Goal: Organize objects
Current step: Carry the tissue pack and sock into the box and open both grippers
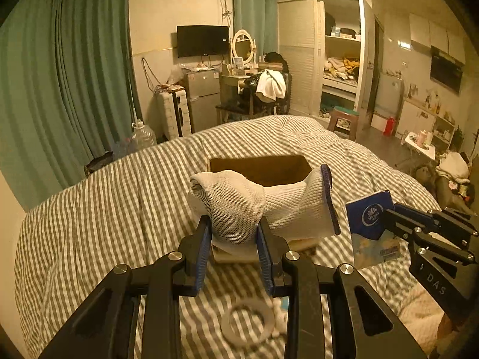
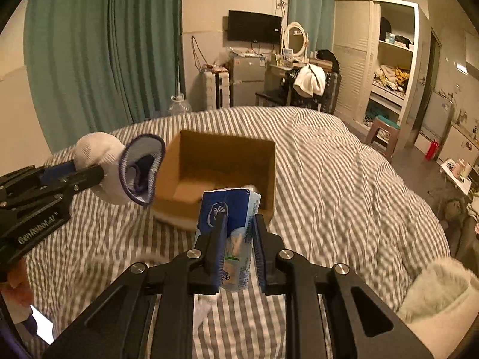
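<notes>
My left gripper (image 1: 234,224) is shut on a white sock (image 1: 239,203) with a purple-edged cuff, held up in the air over the striped bed. The same sock (image 2: 119,167) shows at the left of the right wrist view, in the left gripper (image 2: 98,173). My right gripper (image 2: 239,221) is shut on a blue and white tissue pack (image 2: 230,227), also lifted above the bed. That pack (image 1: 371,218) appears at the right of the left wrist view, with the right gripper (image 1: 386,218). An open cardboard box (image 2: 221,173) sits on the bed just beyond both held things, also seen as box (image 1: 263,169).
The grey-striped duvet (image 2: 329,179) covers the bed. A white tape ring (image 1: 248,323) lies on it below the left gripper. A fluffy pale cloth (image 2: 437,296) lies at the bed's right edge. Green curtains, a fridge, a dresser and a wardrobe stand beyond the bed.
</notes>
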Demonstrator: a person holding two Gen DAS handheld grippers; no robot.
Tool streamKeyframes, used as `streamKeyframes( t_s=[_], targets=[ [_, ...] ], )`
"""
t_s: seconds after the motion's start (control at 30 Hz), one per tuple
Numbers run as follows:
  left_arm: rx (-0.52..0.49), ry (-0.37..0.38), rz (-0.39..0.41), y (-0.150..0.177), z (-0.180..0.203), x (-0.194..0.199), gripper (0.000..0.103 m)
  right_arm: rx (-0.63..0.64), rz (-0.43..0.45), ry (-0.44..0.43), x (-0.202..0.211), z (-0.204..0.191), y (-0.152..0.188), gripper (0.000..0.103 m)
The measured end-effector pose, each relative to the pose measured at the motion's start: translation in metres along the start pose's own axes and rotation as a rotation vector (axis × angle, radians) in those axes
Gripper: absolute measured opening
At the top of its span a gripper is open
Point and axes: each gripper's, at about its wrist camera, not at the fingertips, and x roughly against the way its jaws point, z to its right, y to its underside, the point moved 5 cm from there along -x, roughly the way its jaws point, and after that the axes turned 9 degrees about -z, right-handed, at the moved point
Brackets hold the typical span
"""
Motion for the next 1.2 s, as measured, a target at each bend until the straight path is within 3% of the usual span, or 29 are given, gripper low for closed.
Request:
streamKeyframes(
  t_s=[0.23, 0.43, 0.7, 0.87, 1.0, 1.03, 1.13, 1.2],
  targets=[
    [-0.015, -0.028, 0.011, -0.046, 0.001, -0.039, 0.03, 0.007, 0.032, -0.031, -0.022, 0.004, -0.057, 0.017],
    [-0.045, -0.055, -0.037, -0.058, 0.008, -0.092, 0.03, -0.007, 0.016, -0.068, -0.067, 0.007, -0.086, 0.017],
    [-0.077, -0.063, -0.129, -0.05, 0.019, -0.167, 0.03, -0.051, -0.074, -0.085, -0.144, 0.022, -0.085, 0.017],
    [-0.085, -0.051, -0.129, -0.04, 0.025, -0.183, 0.03, -0.083, -0.101, -0.099, -0.171, 0.034, -0.074, 0.017],
    [-0.108, -0.036, -0.125, -0.039, 0.033, -0.179, 0.04, -0.13, -0.076, -0.126, -0.169, 0.043, -0.074, 0.021],
    [-0.112, -0.033, -0.124, -0.039, 0.034, -0.176, 0.048, -0.14, -0.07, -0.132, -0.166, 0.043, -0.073, 0.024],
    [-0.123, -0.007, -0.133, -0.039, 0.039, -0.16, 0.055, -0.166, -0.052, -0.122, -0.152, 0.047, -0.079, 0.039],
    [-0.132, -0.021, -0.133, -0.04, 0.04, -0.146, 0.065, -0.18, -0.038, -0.114, -0.136, 0.052, -0.081, 0.041]
  ],
)
